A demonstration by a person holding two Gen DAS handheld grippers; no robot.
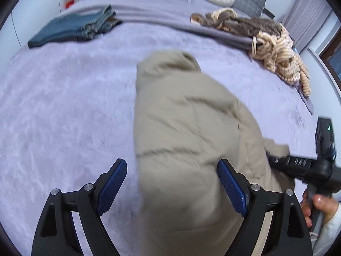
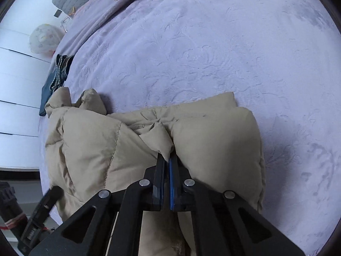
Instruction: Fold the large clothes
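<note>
Your right gripper's fingers (image 2: 173, 166) clench a fold of the puffy beige quilted jacket (image 1: 181, 132) on the lilac plush bed (image 1: 64, 98); your left gripper (image 1: 172, 183) is released, straddling the jacket's near edge. Bare bed lies beyond the jacket.

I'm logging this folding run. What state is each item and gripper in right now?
Beige puffy quilted jacket: bundled on the bed, partly folded.
Right gripper: shut on the jacket.
Left gripper: open, jaws apart around the jacket.
Dark blue jeans: folded.
Cream and brown knitted clothes: unfolded heap.
Lilac plush bedspread: spread flat.
</note>
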